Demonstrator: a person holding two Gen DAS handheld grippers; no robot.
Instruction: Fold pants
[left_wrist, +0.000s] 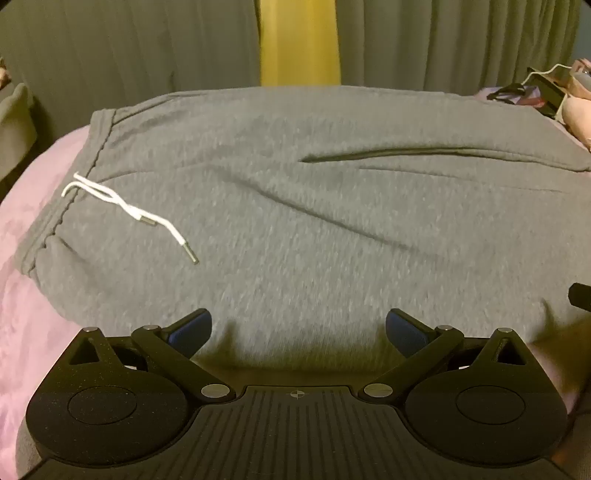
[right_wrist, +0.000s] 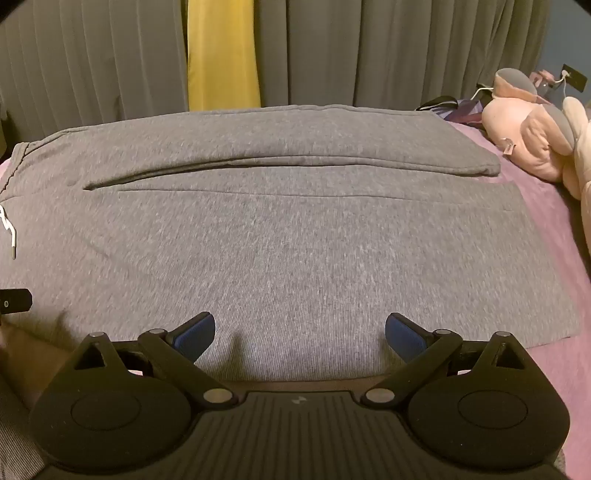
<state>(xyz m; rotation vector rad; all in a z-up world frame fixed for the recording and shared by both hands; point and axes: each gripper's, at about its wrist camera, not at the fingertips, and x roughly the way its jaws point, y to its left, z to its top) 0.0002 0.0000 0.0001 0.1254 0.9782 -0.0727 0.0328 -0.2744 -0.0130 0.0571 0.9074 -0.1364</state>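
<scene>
Grey curtains (right_wrist: 388, 48) hang at the back, with a yellow strip (right_wrist: 221, 55) between them. Below them is a bed with a pink sheet (right_wrist: 554, 229), and the grey pants (right_wrist: 295, 229) lie flat on it.

Some parts are hard to see. In the left wrist view the pants (left_wrist: 314, 221) run off the right side, so the leg ends are cut off there. In the right wrist view the waist is cut off at the left edge. Both pictures are a bit blurry. A small black part (right_wrist: 14, 301) pokes in at the left edge of the right wrist view, and what it is cannot be told.

The pants stretch long from left to right. The waist points left, with a white drawstring (left_wrist: 129, 210) lying on it. The leg ends point right, toward a pink soft toy (right_wrist: 535, 140). The two legs lie side by side.

The left gripper (left_wrist: 298, 330) has its blue tips spread wide and holds nothing. The right gripper (right_wrist: 300, 332) is spread wide too, with nothing in it. Both are at the near edge of the pants.
</scene>
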